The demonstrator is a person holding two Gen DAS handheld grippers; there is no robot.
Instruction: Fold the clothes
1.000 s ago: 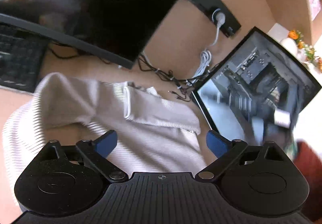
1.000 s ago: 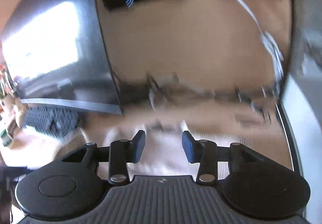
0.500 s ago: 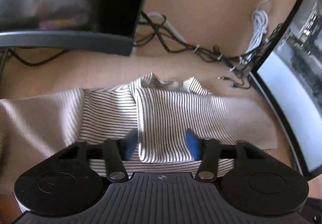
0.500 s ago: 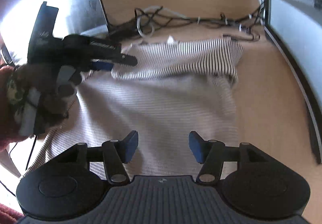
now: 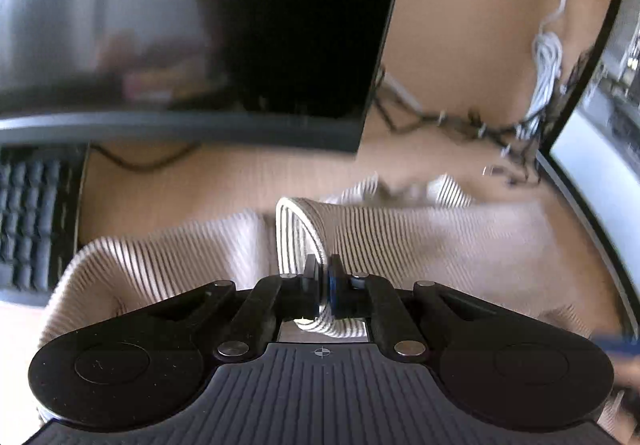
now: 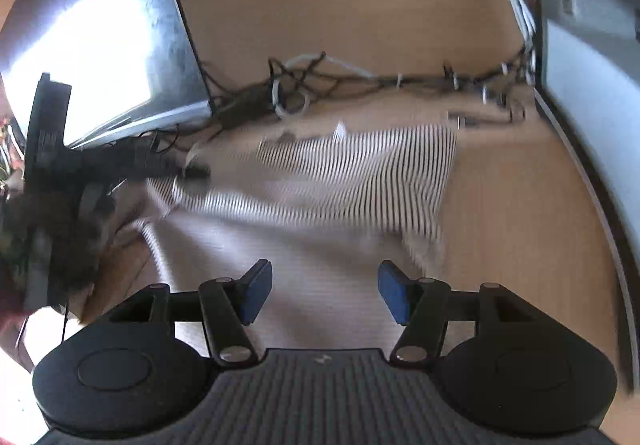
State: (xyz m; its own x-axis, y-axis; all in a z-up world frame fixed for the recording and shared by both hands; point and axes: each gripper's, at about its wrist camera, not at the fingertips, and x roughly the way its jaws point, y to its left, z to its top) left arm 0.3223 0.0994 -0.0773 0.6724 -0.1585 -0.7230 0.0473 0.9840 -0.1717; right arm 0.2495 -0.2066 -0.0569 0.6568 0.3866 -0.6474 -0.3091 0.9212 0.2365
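Shirt (image 5: 420, 241) first, from your left camera: it lies on the wooden desk (image 5: 224, 181), between the dark screen (image 5: 200, 25) and the bright screen on the right (image 5: 592, 181). Half a second ago your left gripper (image 5: 323, 277) had its blue pads apart over the cloth. Now the pads are pressed together on a striped edge of the shirt. The cloth loops up from the pinch like a soft rolled band. That means you have a hold, so you can likely lift or turn this part over for a fold. The shirt is thin and floppy, with fine dark and pale stripes. A keyboard (image 5: 32, 221) sits at the far left. The picture is smeared, so small details are hard to tell.

From your right camera, the shirt (image 6: 340, 181) lies in the middle of the desk (image 6: 500, 213), just in front of a messy bunch of wires (image 6: 304, 85). The striped side shows at the back, and a plainer pale side lies nearer you. Your right gripper (image 6: 323, 291) hangs over the pale part with its blue pads wide apart, as they were before, holding nothing. At the left, your other gripper (image 6: 120, 165) reaches to the shirt's left edge, and the cloth there looks pulled and stretched toward it now. How many folds are done, I cannot tell.
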